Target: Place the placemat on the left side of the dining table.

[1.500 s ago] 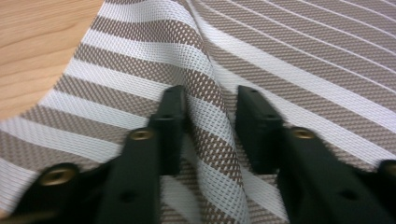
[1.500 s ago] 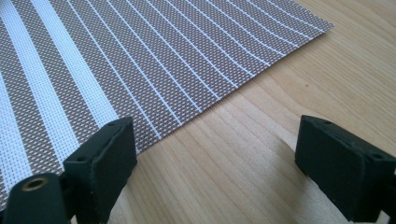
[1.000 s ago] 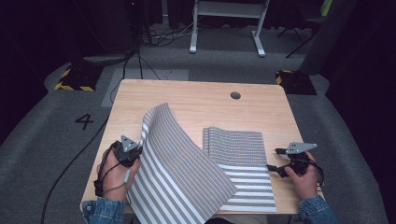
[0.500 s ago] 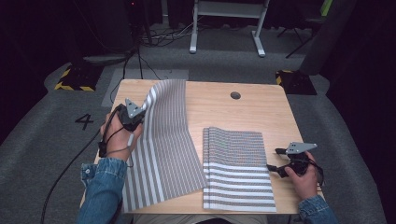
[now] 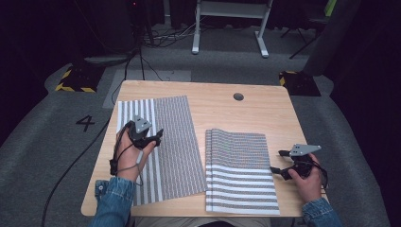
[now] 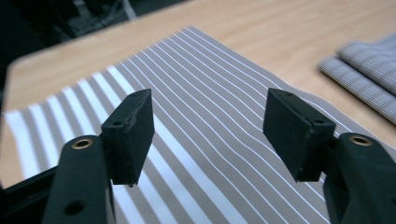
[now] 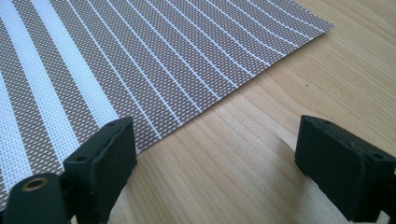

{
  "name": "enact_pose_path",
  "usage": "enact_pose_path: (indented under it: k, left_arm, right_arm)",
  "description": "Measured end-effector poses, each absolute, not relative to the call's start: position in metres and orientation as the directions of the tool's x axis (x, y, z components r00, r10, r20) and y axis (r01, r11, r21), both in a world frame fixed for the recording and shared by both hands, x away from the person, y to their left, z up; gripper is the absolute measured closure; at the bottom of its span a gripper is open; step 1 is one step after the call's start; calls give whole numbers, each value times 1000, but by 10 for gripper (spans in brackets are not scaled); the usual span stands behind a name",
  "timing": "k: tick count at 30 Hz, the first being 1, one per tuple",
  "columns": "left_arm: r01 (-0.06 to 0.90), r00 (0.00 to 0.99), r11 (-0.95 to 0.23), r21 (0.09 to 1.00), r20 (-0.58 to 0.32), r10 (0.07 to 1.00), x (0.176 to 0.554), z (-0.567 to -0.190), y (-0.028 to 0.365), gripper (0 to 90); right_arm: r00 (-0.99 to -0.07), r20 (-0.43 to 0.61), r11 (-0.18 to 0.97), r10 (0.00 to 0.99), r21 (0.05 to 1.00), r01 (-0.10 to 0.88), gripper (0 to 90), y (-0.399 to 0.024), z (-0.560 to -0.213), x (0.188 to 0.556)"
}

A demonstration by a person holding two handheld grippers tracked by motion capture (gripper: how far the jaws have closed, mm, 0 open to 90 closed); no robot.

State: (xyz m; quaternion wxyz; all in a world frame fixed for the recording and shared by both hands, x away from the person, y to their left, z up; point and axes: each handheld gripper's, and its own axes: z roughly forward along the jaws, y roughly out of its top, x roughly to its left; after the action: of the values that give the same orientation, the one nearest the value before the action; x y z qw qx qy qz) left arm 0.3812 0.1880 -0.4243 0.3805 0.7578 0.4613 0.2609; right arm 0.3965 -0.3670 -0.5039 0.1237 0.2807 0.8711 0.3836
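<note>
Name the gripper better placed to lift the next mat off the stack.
Right. The right gripper, open, sits at the stack's right edge. The left gripper, open, hovers over the laid-out mat, apart from the stack.

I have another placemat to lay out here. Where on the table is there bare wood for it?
The widest bare patch is the far right of the table, beyond the stack of placemats and around the round hole. A narrow bare strip runs between the single placemat and the stack. The near half is crowded: both mats, left gripper and right gripper.
</note>
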Motion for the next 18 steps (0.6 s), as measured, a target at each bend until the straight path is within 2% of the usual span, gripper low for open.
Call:
enact_pose_path:
  k: [11,18]
  left_arm:
    - [586,541,-351,730,-30,840,323,-445,158,299]
    - [612,618,-451,649,-37,785,298,-466,123,301]
  right_arm:
    - [-811,0,548,584,738,394,128,-367,-504,396]
    - [-811,0,548,585,738,395,128,-367,-504,396]
